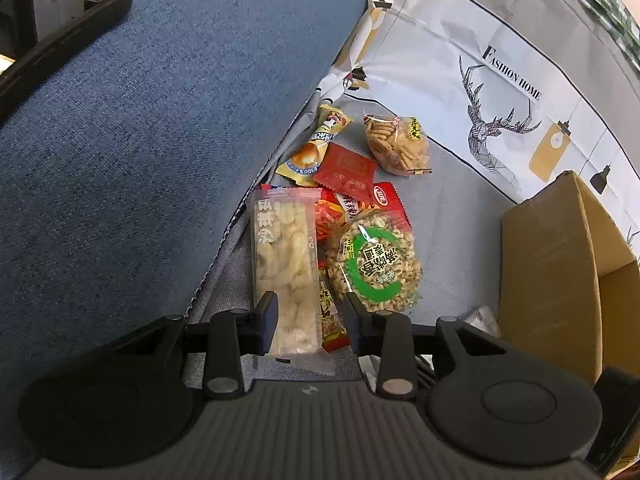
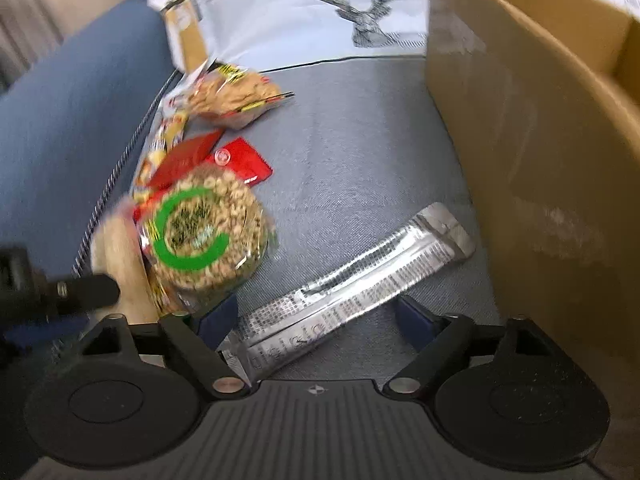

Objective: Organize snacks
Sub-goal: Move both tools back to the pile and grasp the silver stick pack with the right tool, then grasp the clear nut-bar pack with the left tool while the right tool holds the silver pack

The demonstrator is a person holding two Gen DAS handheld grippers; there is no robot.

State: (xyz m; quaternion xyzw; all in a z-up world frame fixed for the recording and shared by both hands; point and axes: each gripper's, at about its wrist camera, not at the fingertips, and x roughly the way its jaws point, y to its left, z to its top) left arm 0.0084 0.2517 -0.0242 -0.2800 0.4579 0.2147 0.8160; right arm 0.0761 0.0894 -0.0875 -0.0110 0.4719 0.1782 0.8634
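Nearest, the left gripper (image 1: 310, 312) hangs low over a grey fabric seat (image 1: 452, 216), its jaws parted around the near end of a long clear-wrapped pale rice-cracker bar (image 1: 285, 264); the left finger seems to touch the wrapper, the right one stands off it, so no firm pinch shows. Just right of the bar lies a round clear pack of puffed grains with a green ring label (image 1: 374, 266), overlapping a small pile of red foil sachets (image 1: 348, 170). Beyond those, a yellow wrapped bun packet (image 1: 316, 148) lies against the blue sofa arm (image 1: 140, 140), and a clear bag of tan biscuit sticks (image 1: 398, 144) sits a little apart to the right. A black phone (image 1: 60, 20) rests on the arm. A white deer-print cloth (image 1: 500, 92) backs the seat.

The right gripper (image 2: 316, 316) is spread wide, astride the near end of a long silver foil stick packet (image 2: 352, 280), touching neither side clearly. An open brown cardboard box (image 2: 532, 140) stands just right of the packet. This view is motion-blurred at left.
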